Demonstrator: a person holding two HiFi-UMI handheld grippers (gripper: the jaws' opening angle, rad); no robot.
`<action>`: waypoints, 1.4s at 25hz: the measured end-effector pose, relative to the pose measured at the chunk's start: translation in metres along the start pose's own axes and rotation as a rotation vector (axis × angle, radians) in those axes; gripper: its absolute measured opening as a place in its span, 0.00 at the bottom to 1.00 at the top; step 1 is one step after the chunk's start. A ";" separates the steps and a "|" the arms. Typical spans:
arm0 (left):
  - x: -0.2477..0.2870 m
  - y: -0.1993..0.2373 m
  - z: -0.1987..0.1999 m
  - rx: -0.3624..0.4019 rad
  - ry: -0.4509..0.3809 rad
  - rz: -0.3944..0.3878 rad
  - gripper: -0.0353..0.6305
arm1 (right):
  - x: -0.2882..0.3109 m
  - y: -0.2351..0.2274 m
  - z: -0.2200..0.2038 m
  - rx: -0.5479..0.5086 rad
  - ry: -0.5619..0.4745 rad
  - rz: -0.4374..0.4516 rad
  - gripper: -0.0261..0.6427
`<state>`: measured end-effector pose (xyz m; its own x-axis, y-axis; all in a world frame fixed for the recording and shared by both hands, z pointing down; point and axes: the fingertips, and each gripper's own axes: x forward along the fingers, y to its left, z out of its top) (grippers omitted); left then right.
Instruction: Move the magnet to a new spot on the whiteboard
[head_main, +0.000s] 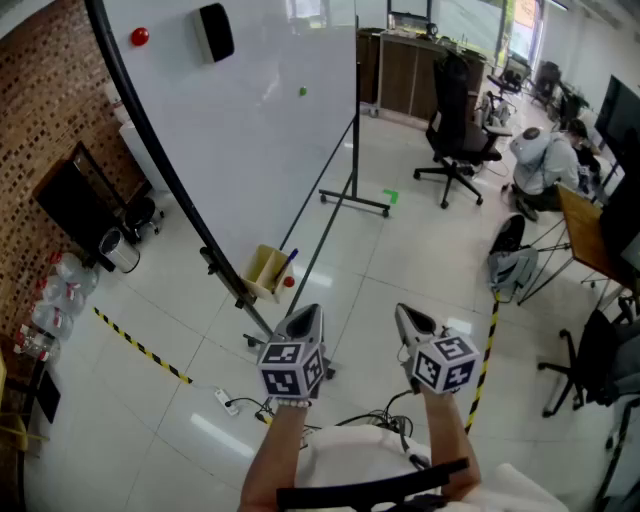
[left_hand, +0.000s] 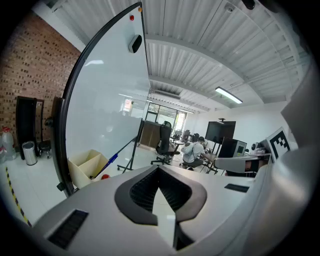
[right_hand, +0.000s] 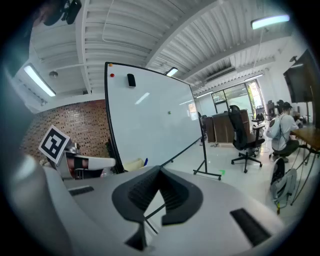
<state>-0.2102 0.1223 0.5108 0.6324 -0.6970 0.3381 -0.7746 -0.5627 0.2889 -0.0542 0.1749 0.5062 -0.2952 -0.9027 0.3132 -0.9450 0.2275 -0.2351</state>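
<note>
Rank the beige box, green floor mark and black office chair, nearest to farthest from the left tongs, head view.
1. Beige box, at the whiteboard's lower edge.
2. Green floor mark, beside the whiteboard's far foot.
3. Black office chair, beyond, to the right.

We have open floor between us and the whiteboard (head_main: 250, 120), and most of its face is free beside the eraser (head_main: 215, 32). A box (head_main: 266, 268) on its ledge and the stand (head_main: 354, 160) crowd the lower edge.

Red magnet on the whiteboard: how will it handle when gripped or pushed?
The red magnet looks small and rounded: probably light, rigid, slippery to pinch. It clings to the upright whiteboard, so a push likely slides it, not rolls it.
</note>
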 end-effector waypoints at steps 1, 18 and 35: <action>0.000 0.000 0.000 0.001 -0.001 0.000 0.05 | 0.000 0.000 0.001 0.000 -0.002 0.001 0.05; 0.033 -0.035 -0.007 -0.007 0.015 0.026 0.05 | -0.021 -0.057 -0.006 0.023 0.009 0.022 0.05; 0.127 -0.052 -0.008 -0.025 0.019 0.121 0.05 | 0.018 -0.158 -0.024 0.078 0.058 0.109 0.05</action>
<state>-0.0894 0.0669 0.5461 0.5342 -0.7507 0.3886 -0.8451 -0.4631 0.2671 0.0865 0.1318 0.5712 -0.4054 -0.8511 0.3337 -0.8936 0.2919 -0.3410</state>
